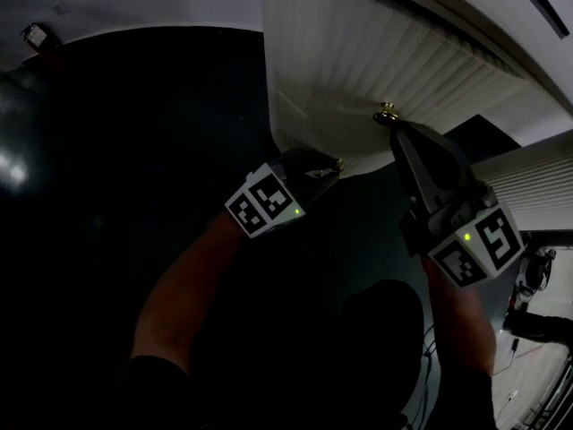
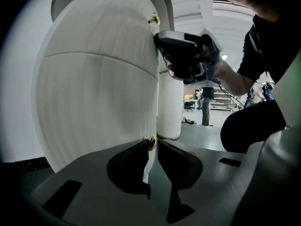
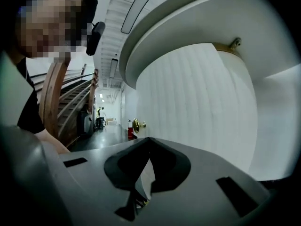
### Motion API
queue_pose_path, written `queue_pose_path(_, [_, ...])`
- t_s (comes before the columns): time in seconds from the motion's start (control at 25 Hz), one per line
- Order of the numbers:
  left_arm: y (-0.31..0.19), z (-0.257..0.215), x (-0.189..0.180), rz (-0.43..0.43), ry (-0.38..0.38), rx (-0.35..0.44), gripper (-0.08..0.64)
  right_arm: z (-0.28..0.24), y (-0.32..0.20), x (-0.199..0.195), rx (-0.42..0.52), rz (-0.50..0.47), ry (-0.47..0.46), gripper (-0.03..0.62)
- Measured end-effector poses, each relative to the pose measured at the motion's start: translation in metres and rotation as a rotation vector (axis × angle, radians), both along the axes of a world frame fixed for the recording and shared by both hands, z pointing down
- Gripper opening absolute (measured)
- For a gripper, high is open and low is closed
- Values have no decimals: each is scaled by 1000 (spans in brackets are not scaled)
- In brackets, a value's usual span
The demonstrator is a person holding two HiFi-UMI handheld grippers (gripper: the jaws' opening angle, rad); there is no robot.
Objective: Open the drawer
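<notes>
A white fluted cabinet (image 1: 358, 52) with curved drawer fronts (image 2: 99, 88) stands ahead. My left gripper (image 2: 150, 142) is shut on a small brass knob (image 2: 151, 141) of a lower front; its tip (image 1: 329, 165) touches the cabinet's lower edge in the head view. My right gripper (image 1: 398, 133) is higher up and shut with nothing between its jaws (image 3: 149, 138). Its tip sits just below a second brass knob (image 1: 387, 112), which shows a little to the left of the tips in the right gripper view (image 3: 136, 125). From the left gripper view the right gripper (image 2: 162, 39) rests against the front's edge under that knob (image 2: 153, 19).
A third brass knob (image 3: 235, 43) sits on the front above. A white fluted column (image 2: 169, 102) stands behind the cabinet. The dark floor (image 1: 116, 150) spreads to the left. A wooden stair rail (image 3: 54, 98) and people far off in the hall (image 2: 207, 105) are in the background.
</notes>
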State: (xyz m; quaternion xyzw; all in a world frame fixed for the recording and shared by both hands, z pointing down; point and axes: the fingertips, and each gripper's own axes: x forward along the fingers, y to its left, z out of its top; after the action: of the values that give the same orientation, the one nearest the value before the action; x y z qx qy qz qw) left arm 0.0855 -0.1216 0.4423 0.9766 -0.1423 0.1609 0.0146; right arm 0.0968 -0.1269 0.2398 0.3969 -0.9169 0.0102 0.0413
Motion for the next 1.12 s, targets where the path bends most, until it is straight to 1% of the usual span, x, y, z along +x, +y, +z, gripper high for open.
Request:
queue_pose_path(0.08, [1, 0, 1, 0, -5, 7, 58, 0, -1, 1, -7, 5, 4, 15])
queue_pose_path(0.2, [-2, 0, 0, -17, 8, 2, 56, 0, -5, -1, -4, 11, 12, 15])
queue_pose_path(0.36, [-3, 1, 1, -4, 10, -1, 55, 1, -22, 3, -32, 42, -23, 15])
queue_pose_path(0.44, [0, 2, 0, 2, 12, -6, 55, 2, -25, 4, -39, 38, -35, 15])
queue_pose_path(0.52, [2, 2, 0, 12, 8, -5, 55, 1, -25, 4, -41, 40, -36, 15])
queue_pose_path(0.68, [12, 3, -2, 39, 0, -9, 54, 2, -26, 5, -76, 47, -60, 17])
queue_pose_path(0.8, [27, 5, -5, 73, -11, -20, 54, 5, -18, 5, -86, 40, -51, 17])
queue_pose_path(0.92, [42, 4, -6, 106, -35, -37, 52, 11, 1, 5, -115, 0, -22, 17])
queue_pose_path(1.12, [64, 4, -13, 138, -70, -53, 52, 32, 55, 4, -152, -129, 26, 18])
